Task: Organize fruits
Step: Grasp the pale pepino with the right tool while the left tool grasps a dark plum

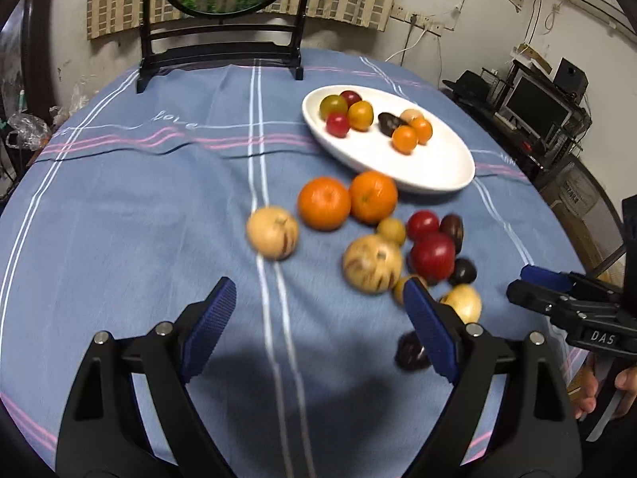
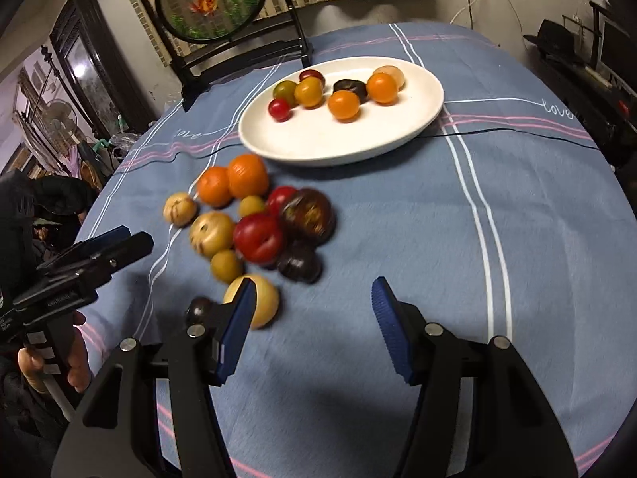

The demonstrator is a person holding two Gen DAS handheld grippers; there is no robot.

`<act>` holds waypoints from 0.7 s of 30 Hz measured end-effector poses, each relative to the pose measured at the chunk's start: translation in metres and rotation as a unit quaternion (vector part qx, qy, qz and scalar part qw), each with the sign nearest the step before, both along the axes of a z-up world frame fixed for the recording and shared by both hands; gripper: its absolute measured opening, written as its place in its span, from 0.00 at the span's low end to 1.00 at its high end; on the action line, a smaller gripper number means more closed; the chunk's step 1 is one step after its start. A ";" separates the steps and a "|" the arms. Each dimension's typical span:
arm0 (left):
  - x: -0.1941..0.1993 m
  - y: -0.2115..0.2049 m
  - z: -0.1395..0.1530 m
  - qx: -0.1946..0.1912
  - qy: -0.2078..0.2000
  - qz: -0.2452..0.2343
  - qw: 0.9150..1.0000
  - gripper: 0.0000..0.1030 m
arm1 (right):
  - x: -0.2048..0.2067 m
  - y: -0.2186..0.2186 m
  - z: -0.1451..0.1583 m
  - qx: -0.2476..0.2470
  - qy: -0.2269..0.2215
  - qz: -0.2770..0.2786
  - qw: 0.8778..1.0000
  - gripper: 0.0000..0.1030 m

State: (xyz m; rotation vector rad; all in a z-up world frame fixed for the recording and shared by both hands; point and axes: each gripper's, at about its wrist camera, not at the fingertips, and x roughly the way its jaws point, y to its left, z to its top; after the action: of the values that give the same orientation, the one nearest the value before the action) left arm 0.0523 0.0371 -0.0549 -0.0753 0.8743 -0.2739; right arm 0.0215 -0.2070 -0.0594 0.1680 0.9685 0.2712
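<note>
Approx. 8 small fruits seen already on white plate (image 2: pixel 418 119). A dozen-odd loose fruits (image 2: pixel 258 239) left on tablecloth (image 2: pixel 398 239), just beside plate. Left gripper (image 1: pixel 318 298) and right gripper (image 2: pixel 312 298) both held spread wide, nothing gripped.

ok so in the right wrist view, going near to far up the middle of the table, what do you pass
right gripper → pale yellow fruit → big red fruit → two oranges → white plate with small fruits → round framed screen at the far edge
</note>
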 end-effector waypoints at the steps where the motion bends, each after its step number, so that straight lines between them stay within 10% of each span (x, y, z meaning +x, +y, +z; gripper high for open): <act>1: -0.007 0.001 -0.002 -0.001 0.000 -0.001 1.000 0.85 | -0.002 0.003 -0.002 -0.002 0.001 0.004 1.000 0.59; 21: -0.039 -0.037 -0.013 0.024 -0.003 -0.066 0.998 0.85 | -0.006 0.020 -0.006 0.017 -0.034 0.024 0.999 0.38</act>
State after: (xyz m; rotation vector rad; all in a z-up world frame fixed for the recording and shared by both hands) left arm 0.0134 -0.0002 -0.0683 0.0282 0.8811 -0.3769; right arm 0.0159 -0.1868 -0.0654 0.1657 0.9017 0.3357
